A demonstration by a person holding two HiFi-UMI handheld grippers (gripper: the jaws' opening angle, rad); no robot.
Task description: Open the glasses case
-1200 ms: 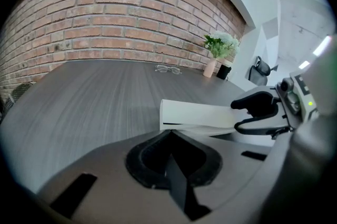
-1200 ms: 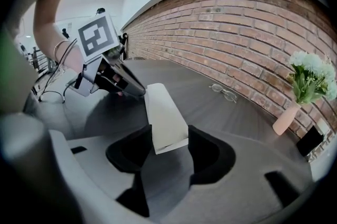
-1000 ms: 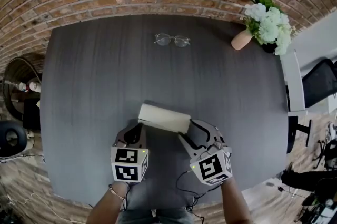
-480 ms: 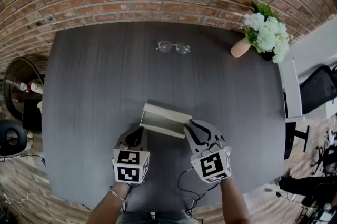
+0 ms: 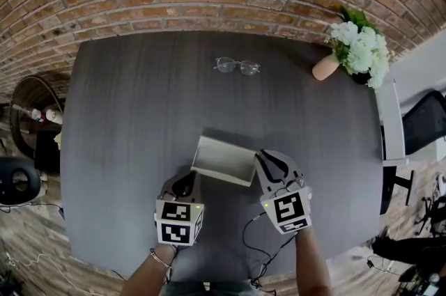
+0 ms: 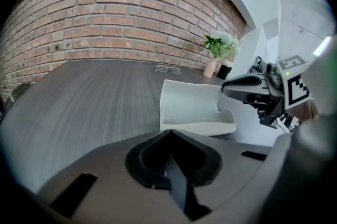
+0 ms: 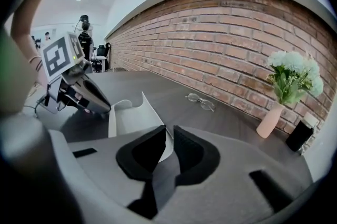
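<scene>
Glasses (image 5: 237,66), vase (image 5: 325,67) well beyond case (image 5: 223,161).

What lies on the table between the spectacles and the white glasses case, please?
Nothing; the head view shows only bare dark table separating the spectacles from the glasses case.

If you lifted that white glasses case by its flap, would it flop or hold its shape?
Probably holds shape: the raised flap of the glasses case looks flat and straight-edged, no sag. Likely light too: its walls look thin and nothing lies inside.
</scene>
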